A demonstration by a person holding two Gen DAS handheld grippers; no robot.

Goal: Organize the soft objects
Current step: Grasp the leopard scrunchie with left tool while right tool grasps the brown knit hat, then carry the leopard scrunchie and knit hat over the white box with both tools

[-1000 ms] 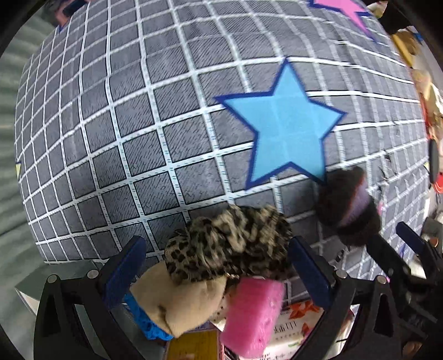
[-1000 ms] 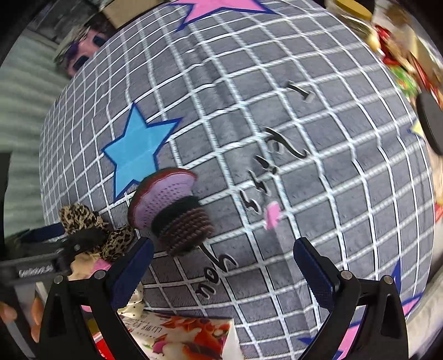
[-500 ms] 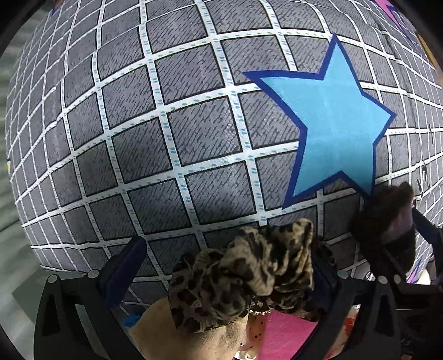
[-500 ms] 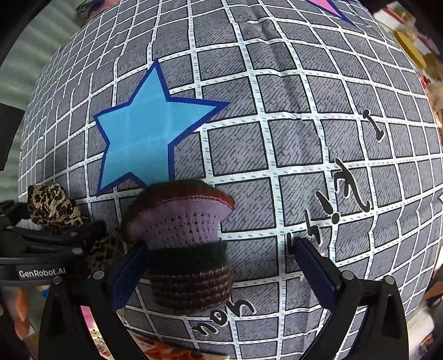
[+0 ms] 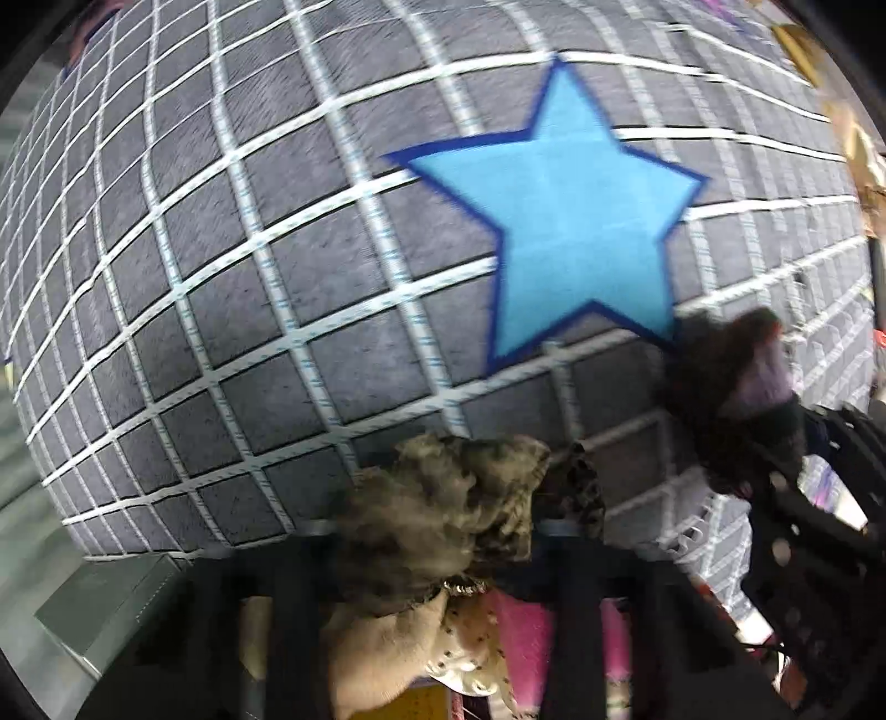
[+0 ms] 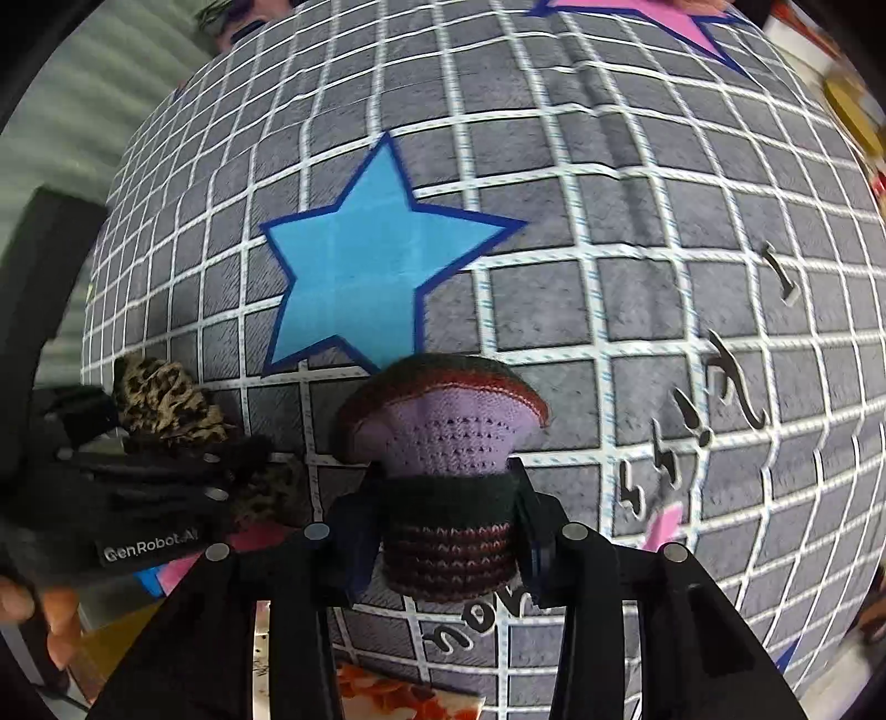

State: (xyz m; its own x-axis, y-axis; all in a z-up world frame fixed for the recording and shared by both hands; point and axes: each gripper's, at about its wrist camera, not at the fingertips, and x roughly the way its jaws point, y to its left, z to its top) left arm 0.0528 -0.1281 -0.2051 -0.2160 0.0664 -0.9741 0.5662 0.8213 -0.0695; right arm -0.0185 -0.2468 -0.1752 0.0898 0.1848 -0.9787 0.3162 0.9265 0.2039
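**Both grippers closing on soft items over the star-print cloth**

While you are working over the grey cloth (image 6: pixel 554 232), a white label reading "GenRobot.AI" is showing on the left gripper's body in the right wrist view. Black hand-style lettering is running down the cloth at the right; only "you" near the bottom edge is readable, upside down. A printed package (image 6: pixel 398 695) with orange-red flowers is lying just below the cloth's edge; its text is too small to read.

That cloth is carrying a white grid, a light blue star (image 6: pixel 365 288) with a dark blue outline, and part of a pink star (image 6: pixel 653 16) at the top. Pale green ribbed flooring is showing to the left.

Your right gripper (image 6: pixel 448 531) has just been closing and its pads are pressing the sides of the crochet piece (image 6: pixel 443 443), which is standing upright on the cloth just below the blue star: a dark, red-edged rim flaring over a lilac band, then black, then maroon stripes.

Your left gripper (image 5: pixel 437 531) has just been closing around the leopard-print scrunchie (image 5: pixel 443 498), which is bunching between its fingers at the cloth's near edge; this view is blurring.
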